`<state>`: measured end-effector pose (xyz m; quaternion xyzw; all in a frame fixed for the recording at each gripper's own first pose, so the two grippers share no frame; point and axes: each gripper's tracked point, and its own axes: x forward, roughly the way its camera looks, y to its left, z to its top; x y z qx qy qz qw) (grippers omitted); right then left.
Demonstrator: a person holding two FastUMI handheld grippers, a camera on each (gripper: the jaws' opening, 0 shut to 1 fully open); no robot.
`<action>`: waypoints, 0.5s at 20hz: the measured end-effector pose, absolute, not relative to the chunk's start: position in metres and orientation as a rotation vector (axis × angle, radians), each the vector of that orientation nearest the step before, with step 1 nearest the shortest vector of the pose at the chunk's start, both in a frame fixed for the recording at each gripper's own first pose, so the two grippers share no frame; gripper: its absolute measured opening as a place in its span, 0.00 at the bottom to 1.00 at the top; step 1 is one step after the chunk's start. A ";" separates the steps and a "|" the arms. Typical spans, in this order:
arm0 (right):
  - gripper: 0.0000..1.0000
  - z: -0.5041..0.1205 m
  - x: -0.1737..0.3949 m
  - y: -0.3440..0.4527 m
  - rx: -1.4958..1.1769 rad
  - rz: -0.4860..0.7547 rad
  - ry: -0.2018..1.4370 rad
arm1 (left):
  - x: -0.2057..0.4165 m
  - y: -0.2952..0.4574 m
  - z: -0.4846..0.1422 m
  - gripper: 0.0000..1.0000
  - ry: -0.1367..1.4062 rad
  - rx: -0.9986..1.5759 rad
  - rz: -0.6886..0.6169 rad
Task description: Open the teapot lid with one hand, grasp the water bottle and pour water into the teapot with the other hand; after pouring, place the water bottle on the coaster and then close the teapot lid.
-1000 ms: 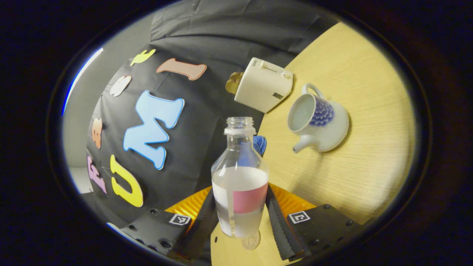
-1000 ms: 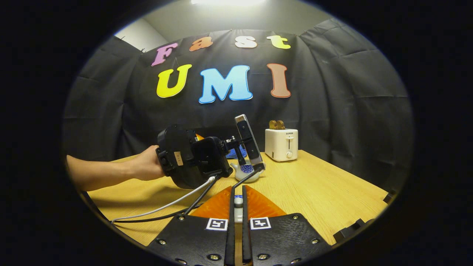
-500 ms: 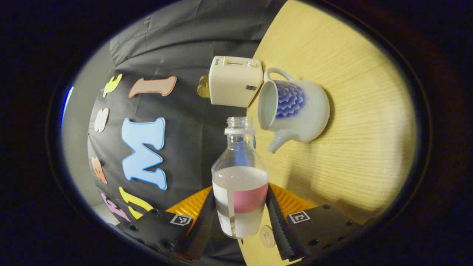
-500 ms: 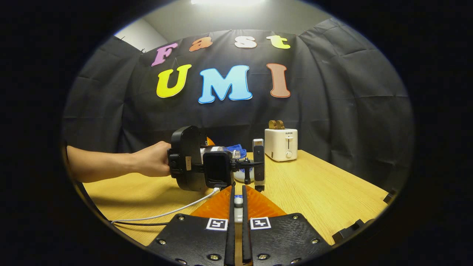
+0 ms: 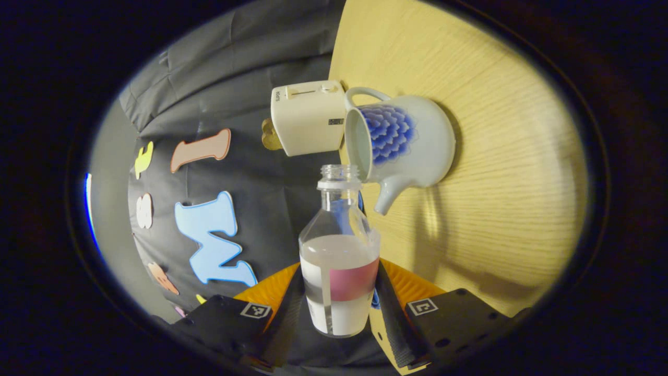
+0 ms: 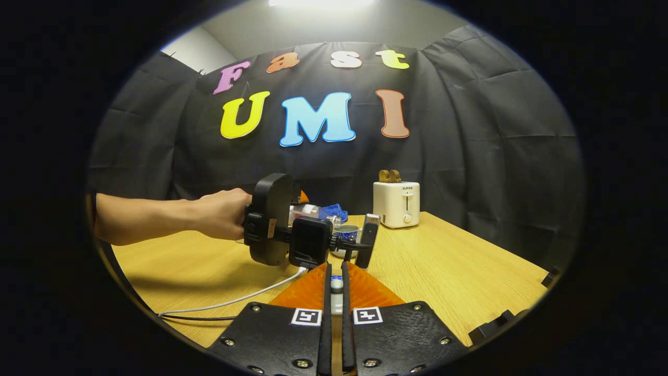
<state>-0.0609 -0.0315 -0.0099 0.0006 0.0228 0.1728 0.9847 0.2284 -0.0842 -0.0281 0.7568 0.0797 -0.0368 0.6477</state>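
My left gripper (image 5: 338, 272) is shut on a clear, capless water bottle (image 5: 339, 245) with a pink label, partly filled. The left gripper view is rolled on its side, so the bottle lies tipped. Its mouth (image 5: 339, 175) sits right by the open rim of the white teapot (image 5: 404, 138) with blue scale pattern, which stands lidless on the table. In the right gripper view my right gripper (image 6: 336, 272) is shut on the small teapot lid (image 6: 337, 284), held low at the near side. Ahead of it a hand holds the left gripper (image 6: 274, 222) over the teapot (image 6: 347, 233), which is mostly hidden.
A cream toaster (image 6: 396, 203) stands at the back of the wooden table (image 6: 449, 266), just behind the teapot; it is also in the left gripper view, toaster (image 5: 308, 122). A blue object (image 6: 334, 211) lies behind the teapot. A cable (image 6: 235, 297) trails over the table's left part.
The left gripper has rolled further and moved toward the teapot, bringing the bottle's mouth to the teapot's rim. The right gripper with the lid has stayed put.
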 end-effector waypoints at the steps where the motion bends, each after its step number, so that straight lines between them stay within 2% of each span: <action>1: 0.07 -0.010 -0.061 -0.032 0.001 0.346 0.045 | 0.228 -0.084 -0.028 0.87 0.187 1.739 -0.083; 10: 0.07 -0.010 -0.061 -0.033 0.016 0.345 0.045 | 0.230 -0.095 -0.018 0.87 0.161 1.855 -0.120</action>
